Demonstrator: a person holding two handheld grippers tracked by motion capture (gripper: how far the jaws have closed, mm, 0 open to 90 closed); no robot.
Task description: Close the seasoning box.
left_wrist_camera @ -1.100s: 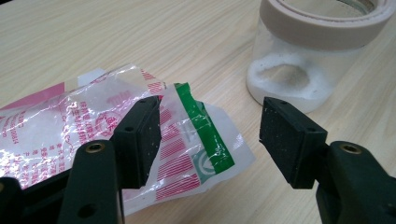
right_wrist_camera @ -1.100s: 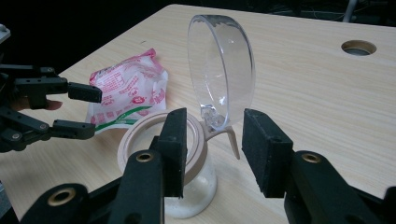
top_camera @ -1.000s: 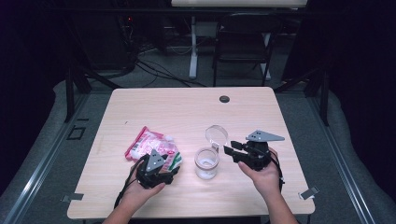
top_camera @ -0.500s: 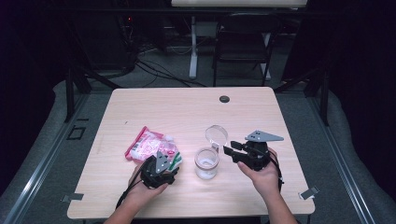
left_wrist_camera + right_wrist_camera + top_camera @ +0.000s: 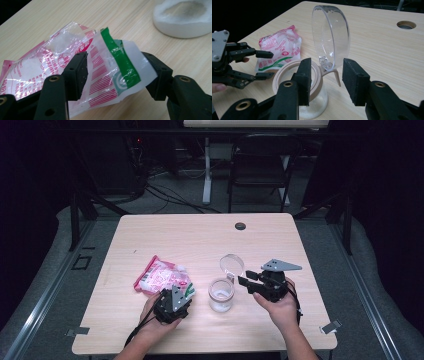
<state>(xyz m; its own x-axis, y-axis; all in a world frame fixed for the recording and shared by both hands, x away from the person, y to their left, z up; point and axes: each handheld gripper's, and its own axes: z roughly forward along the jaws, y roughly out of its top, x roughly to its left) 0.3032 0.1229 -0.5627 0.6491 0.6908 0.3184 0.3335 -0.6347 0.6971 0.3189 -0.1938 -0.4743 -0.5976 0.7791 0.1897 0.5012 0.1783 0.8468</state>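
**A:** What does your left gripper [image 5: 112, 75] have?

**B:** Its fingers [image 5: 76, 72] have just been closing and now straddle the corner of a crinkled clear bag [image 5: 75, 62], printed pink with a green band, lying on the table [image 5: 200, 235]. Whether they pinch it, you can't tell.

**A:** And your right gripper [image 5: 325, 77]?

**B:** Its fingers stand apart around the hinge tab of a clear jar [image 5: 312, 100] beside the bag, lid [image 5: 330, 37] flipped upright. The jar's base is cut off.
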